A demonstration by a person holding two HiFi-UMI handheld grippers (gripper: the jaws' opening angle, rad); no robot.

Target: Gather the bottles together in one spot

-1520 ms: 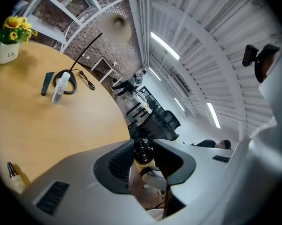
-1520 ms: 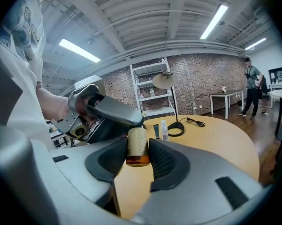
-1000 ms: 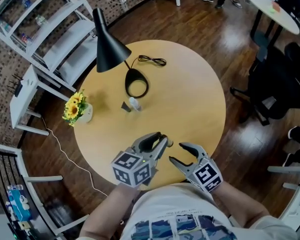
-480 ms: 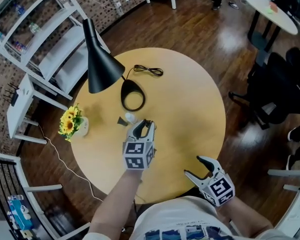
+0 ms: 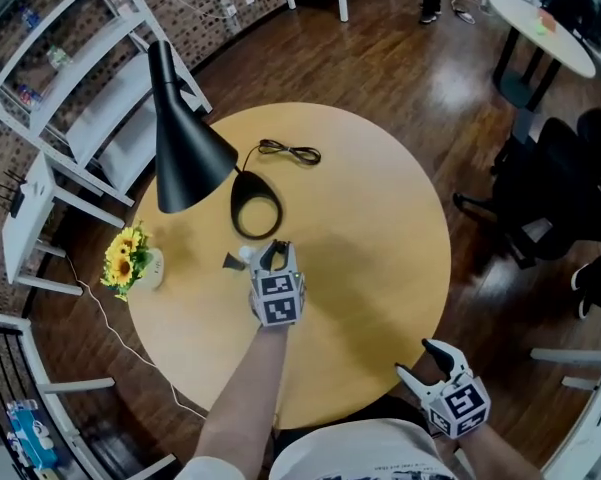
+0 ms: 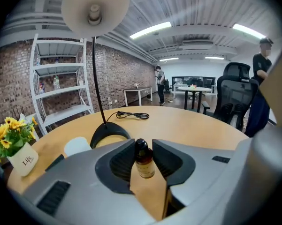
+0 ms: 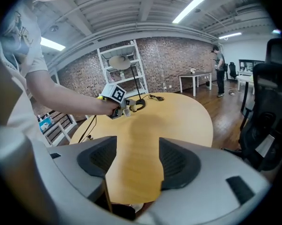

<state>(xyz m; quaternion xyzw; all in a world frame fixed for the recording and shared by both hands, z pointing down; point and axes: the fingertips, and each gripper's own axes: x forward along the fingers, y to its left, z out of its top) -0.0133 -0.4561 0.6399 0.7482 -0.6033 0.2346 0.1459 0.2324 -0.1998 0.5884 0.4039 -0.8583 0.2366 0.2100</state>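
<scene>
My left gripper [image 5: 272, 254] is out over the middle of the round wooden table [image 5: 365, 258], shut on a small amber bottle [image 6: 144, 164] with a black cap, which stands upright between the jaws. A white bottle [image 5: 246, 256] stands just left of the fingertips, beside the lamp base; in the left gripper view the white bottle [image 6: 77, 146] is ahead and to the left. My right gripper [image 5: 417, 360] hangs off the table's near right edge, open, with nothing between its jaws [image 7: 137, 149]. From there the left gripper [image 7: 115, 97] shows far across the table.
A black desk lamp leans over the table; its ring base [image 5: 255, 211] lies just beyond the bottles, and its shade [image 5: 185, 148] hangs above the left part. A black cable [image 5: 290, 152] lies at the far edge. A pot of sunflowers [image 5: 130, 260] stands left. A small dark object [image 5: 230, 261] lies by the white bottle.
The left gripper has travelled from the table's near edge out to the white bottle by the lamp base, the amber bottle in it. The right gripper has drawn back and opened wider.
</scene>
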